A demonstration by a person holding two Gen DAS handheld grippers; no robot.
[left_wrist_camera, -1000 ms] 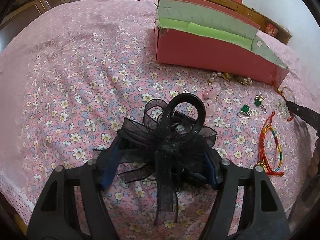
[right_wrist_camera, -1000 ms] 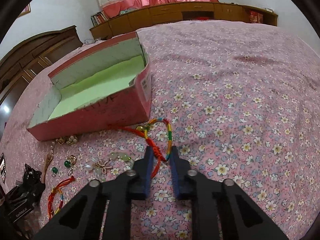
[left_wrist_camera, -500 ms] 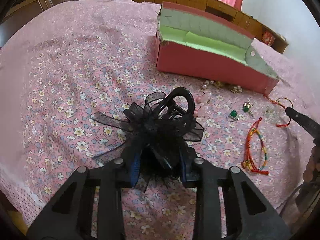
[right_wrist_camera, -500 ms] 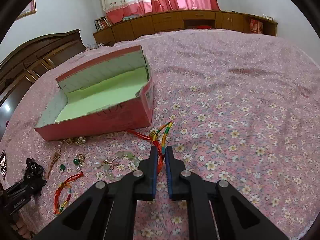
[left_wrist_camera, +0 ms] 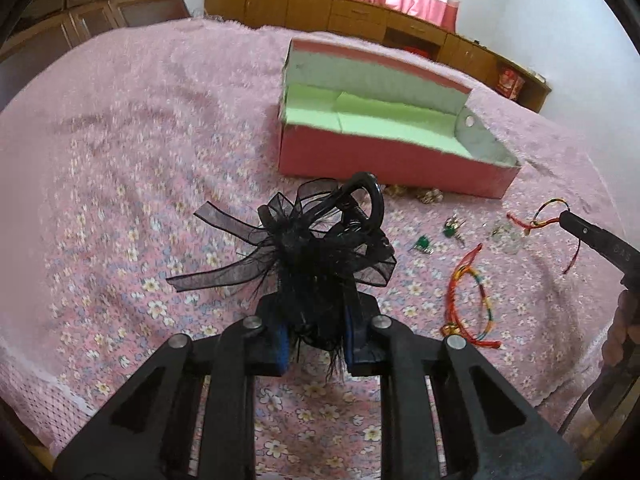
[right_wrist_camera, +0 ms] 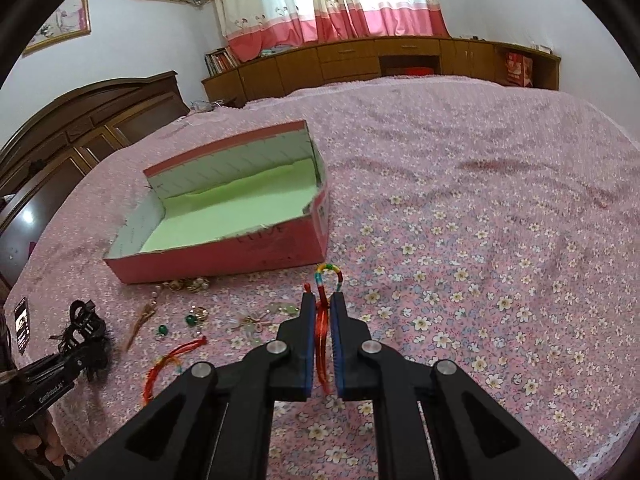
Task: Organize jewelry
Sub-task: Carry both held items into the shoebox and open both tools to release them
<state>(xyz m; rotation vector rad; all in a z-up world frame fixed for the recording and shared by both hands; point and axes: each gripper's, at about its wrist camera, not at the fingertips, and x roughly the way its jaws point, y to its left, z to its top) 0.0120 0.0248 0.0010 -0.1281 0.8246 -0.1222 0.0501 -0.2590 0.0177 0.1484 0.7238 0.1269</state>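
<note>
Both pieces are now coming up off the bed [left_wrist_camera: 132, 184] where a second ago they were lying on the flowered cover. The left gripper [left_wrist_camera: 316, 344] was standing wide around the black bow hair clip [left_wrist_camera: 320, 248]; its jaws are closing on the clip's ribbon and feathers, and the clip is hanging clear of the cover in front of the pink box [left_wrist_camera: 384, 160]. The right gripper [right_wrist_camera: 320, 344] is clamping the red tassel of a rainbow cord bracelet [right_wrist_camera: 329, 280], whose coloured loop is standing up just past the fingertips, lifted near the box's front right corner. Judging by this, both picks are succeeding and the carry toward the green-lined box, which is showing nothing inside, is starting. A second cord bracelet [left_wrist_camera: 470, 292], green earrings [left_wrist_camera: 424, 242] and pearl pieces are waiting on the bed before the box. White lettering on the left gripper's arm in the right view is reading roughly "GenRobot.AI"; dark marks on the box front are staying illegible.
</note>
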